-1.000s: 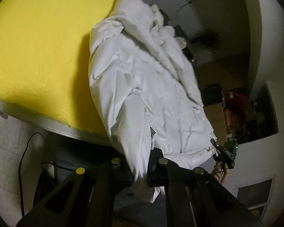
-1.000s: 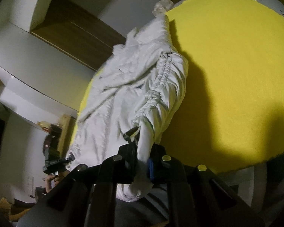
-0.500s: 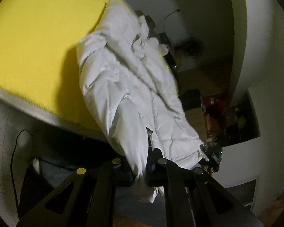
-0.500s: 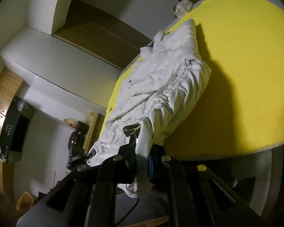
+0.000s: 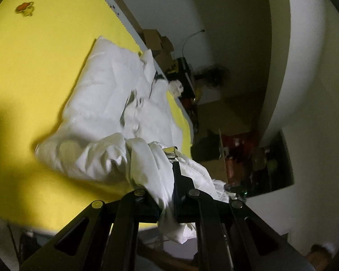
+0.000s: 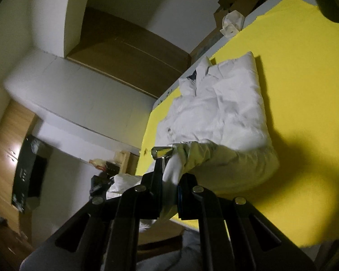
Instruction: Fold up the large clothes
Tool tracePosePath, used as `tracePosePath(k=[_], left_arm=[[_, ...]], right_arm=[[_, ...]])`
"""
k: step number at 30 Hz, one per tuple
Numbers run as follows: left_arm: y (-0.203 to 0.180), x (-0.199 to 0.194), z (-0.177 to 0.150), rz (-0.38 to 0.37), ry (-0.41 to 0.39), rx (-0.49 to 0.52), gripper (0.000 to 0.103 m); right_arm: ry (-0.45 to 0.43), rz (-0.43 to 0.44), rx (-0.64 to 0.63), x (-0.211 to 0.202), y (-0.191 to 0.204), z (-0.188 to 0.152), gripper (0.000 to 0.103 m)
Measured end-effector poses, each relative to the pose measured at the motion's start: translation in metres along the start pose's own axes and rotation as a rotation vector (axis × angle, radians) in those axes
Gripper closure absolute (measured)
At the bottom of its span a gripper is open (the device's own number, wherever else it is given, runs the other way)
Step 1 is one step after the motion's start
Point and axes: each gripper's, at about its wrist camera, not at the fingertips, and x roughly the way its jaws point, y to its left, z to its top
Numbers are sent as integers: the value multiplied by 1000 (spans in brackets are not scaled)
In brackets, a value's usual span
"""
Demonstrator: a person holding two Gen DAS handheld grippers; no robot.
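A white puffy jacket point(image 5: 115, 103) lies on the yellow table cover point(image 5: 34, 56), collar at the far end. Its near hem is lifted and curled back over the body. My left gripper point(image 5: 162, 180) is shut on one corner of that hem, just above the table's near edge. In the right wrist view the same jacket point(image 6: 219, 113) shows, and my right gripper point(image 6: 171, 176) is shut on the other hem corner. A metal zipper pull point(image 6: 161, 151) sticks up by the right fingers. The other gripper point(image 6: 99, 184) shows small at the left.
The yellow cover point(image 6: 305, 67) stretches wide to the right of the jacket. Cardboard boxes point(image 5: 156, 43) and a crumpled white cloth point(image 6: 231, 22) sit past the table's far end. Shelves with clutter point(image 5: 248, 162) stand beyond the table's right side.
Both grippers have carried the hem up and forward over the table. The jacket, which hung stretched off the edge, now lies on the cover with its hem curling back.
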Motion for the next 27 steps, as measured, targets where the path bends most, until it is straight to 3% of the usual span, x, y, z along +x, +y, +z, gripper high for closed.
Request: tracePosePath(k=[4, 13, 18, 27], left_arm=[[-2, 30, 56, 10, -14, -55, 97], [28, 125, 176, 179, -15, -147, 97], [61, 167, 212, 281, 22, -238, 97], [83, 203, 252, 305, 31, -244, 96]], right_arm=[[20, -15, 37, 21, -4, 52, 93], [115, -119, 189, 110, -66, 173, 93], [171, -179, 286, 154, -111, 207, 93], [189, -201, 360, 191, -153, 235, 93]])
